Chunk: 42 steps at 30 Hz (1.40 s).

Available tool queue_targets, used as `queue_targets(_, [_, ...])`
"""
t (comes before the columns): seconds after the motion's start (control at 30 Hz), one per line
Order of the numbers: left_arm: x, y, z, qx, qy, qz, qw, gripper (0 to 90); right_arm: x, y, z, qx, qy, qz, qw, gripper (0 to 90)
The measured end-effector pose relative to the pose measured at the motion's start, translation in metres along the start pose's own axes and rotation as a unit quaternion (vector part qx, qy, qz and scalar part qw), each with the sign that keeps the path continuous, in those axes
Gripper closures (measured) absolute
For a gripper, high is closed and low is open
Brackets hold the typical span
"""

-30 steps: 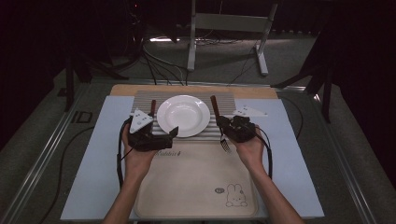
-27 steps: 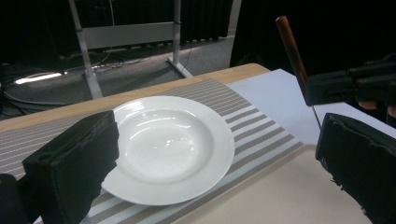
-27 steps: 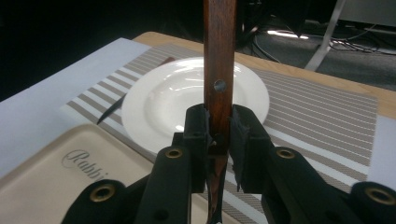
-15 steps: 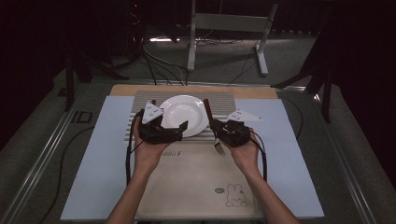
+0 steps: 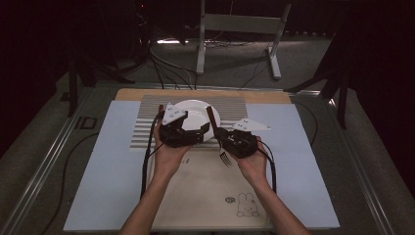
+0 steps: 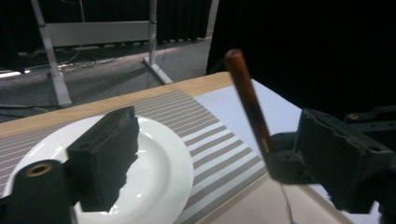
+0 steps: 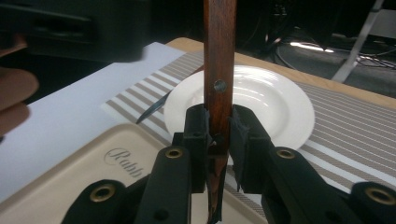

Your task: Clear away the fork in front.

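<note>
A high view shows a person's forearms reaching up from the bottom of the frame over a worktop (image 5: 88, 166) covered by a pale blue sheet. At centre left, the left gripper (image 5: 188, 133) hovers at the near rim of a white plate (image 5: 195, 108), which sits on a striped mat (image 5: 147, 132) in the upper middle. Its jaws have just been closing a little but stand apart, and in the left gripper view one jaw hangs above the plate with nothing gripped between them. Just right of centre, the right gripper (image 5: 222, 139) holds a fork (image 5: 224, 157) by its brown wooden handle, jaws clamped tight on it; the handle points up and away while the tines hang down above a cream tray (image 5: 195, 205) in the lower middle. The fork is off the worktop, beside the plate's right edge. Judging from this, the fork is picked up but not yet laid down, and the plate is not yet gripped.
</note>
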<state>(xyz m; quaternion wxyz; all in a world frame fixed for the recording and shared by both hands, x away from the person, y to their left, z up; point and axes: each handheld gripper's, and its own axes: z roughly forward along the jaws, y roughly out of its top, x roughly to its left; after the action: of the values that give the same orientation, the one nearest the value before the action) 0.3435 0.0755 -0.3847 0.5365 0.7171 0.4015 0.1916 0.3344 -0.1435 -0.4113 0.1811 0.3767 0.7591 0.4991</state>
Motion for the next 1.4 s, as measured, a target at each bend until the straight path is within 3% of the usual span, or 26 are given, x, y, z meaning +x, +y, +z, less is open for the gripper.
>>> queue_targets(0.23, [-0.006, 0.001, 0.008, -0.003, -0.027, -0.013, 0.9996, 25.4, 0.007, 0.002, -0.001, -0.011, 0.005, -0.005, 0.9999, 77.6])
queue_targets(0.47, [-0.007, 0.000, 0.012, -0.012, -0.060, -0.042, 0.9973, 52.2, 0.010, 0.002, -0.003, -0.024, 0.008, -0.006, 0.9997, 77.6])
queue_targets(0.57, [-0.009, 0.000, 0.013, -0.009, -0.076, -0.040, 0.9963, 66.1, 0.011, 0.002, -0.004, -0.028, 0.007, -0.005, 0.9996, 77.6])
queue_targets(0.77, [-0.012, -0.002, 0.018, -0.009, -0.090, -0.048, 0.9947, 77.8, 0.011, 0.002, -0.010, -0.040, 0.004, -0.004, 0.9992, 77.6])
queue_targets(0.8, [-0.013, -0.002, 0.019, -0.008, -0.100, -0.048, 0.9938, 79.6, 0.010, 0.001, -0.010, -0.040, 0.005, -0.004, 0.9992, 77.6])
queue_targets(0.87, [-0.015, -0.002, 0.019, -0.006, -0.094, -0.038, 0.9949, 80.5, 0.009, 0.000, -0.010, -0.041, 0.003, -0.008, 0.9991, 77.3])
queue_targets(0.97, [-0.015, -0.001, 0.019, -0.006, -0.096, -0.042, 0.9945, 80.7, 0.009, -0.001, -0.011, -0.047, 0.003, -0.010, 0.9988, 75.0])
queue_targets(1.03, [-0.014, -0.001, 0.019, -0.001, -0.094, -0.040, 0.9948, 80.7, 0.005, -0.003, -0.014, -0.054, -0.005, -0.011, 0.9985, 58.6])
queue_targets(1.07, [-0.014, -0.001, 0.019, -0.001, -0.094, -0.040, 0.9948, 80.7, 0.005, -0.003, -0.014, -0.054, -0.005, -0.011, 0.9985, 58.6])
queue_targets(1.17, [-0.013, -0.001, 0.019, 0.003, -0.086, -0.041, 0.9954, 80.7, -0.006, -0.009, -0.018, -0.047, -0.029, -0.004, 0.9985, 38.4])
queue_targets(1.2, [-0.012, -0.001, 0.019, 0.003, -0.086, -0.043, 0.9954, 80.7, -0.006, -0.009, -0.018, -0.047, -0.029, -0.004, 0.9985, 38.4])
queue_targets(1.23, [-0.011, -0.001, 0.018, 0.004, -0.086, -0.042, 0.9955, 80.7, -0.012, -0.012, -0.019, -0.042, -0.045, 0.002, 0.9981, 29.2])
queue_targets(1.4, [-0.009, 0.000, 0.017, 0.002, -0.085, -0.046, 0.9953, 80.7, -0.025, -0.021, -0.023, -0.016, -0.066, 0.010, 0.9976, 19.4])
